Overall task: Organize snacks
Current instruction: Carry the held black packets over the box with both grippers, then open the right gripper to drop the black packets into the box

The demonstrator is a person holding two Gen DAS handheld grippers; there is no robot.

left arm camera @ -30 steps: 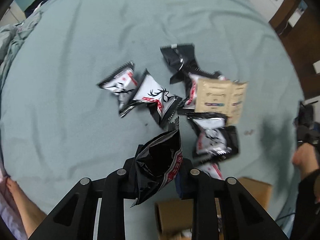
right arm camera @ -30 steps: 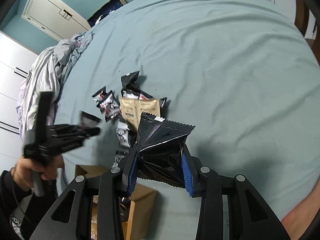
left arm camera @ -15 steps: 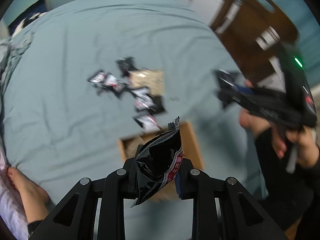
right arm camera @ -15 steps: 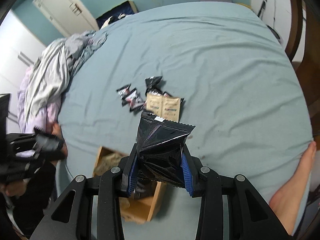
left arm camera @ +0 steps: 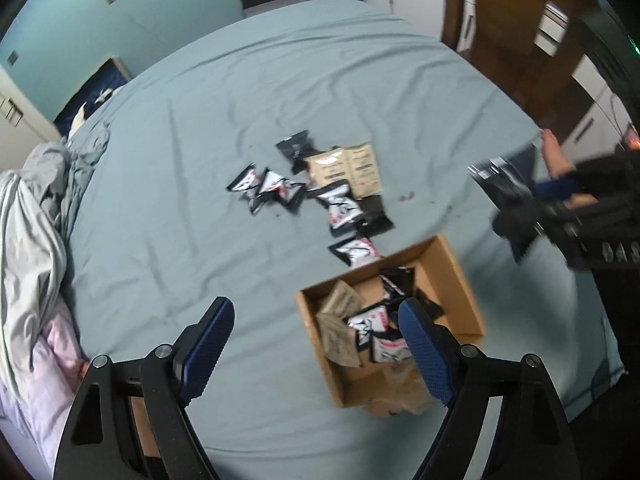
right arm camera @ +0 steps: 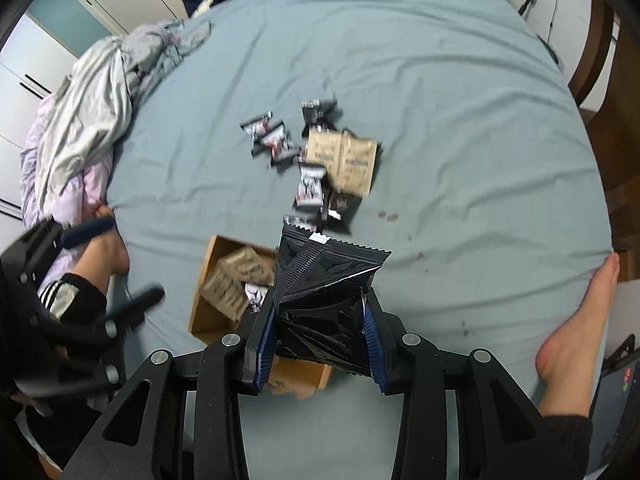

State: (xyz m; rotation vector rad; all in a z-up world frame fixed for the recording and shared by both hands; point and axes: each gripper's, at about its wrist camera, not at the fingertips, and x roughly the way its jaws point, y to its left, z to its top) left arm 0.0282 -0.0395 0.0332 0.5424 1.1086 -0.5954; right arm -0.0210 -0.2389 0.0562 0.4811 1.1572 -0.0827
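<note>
Right wrist view: the right gripper (right arm camera: 320, 328) is clenched on a black foil snack packet (right arm camera: 324, 288), its pads pinching the crinkled lower body while the sealed top stands free above the jaws. Just beyond and below the jaws lies the open cardboard box (right arm camera: 208, 280) already holding packets; farther out, loose snack packets (right arm camera: 316, 156) scatter on the bedsheet (right arm camera: 460, 120). The left gripper (left arm camera: 316, 344) has just been opening and stands released, nothing between its jaws, above the box. Such packets look light, soft and slippery; pinching the middle seems safest.
</note>
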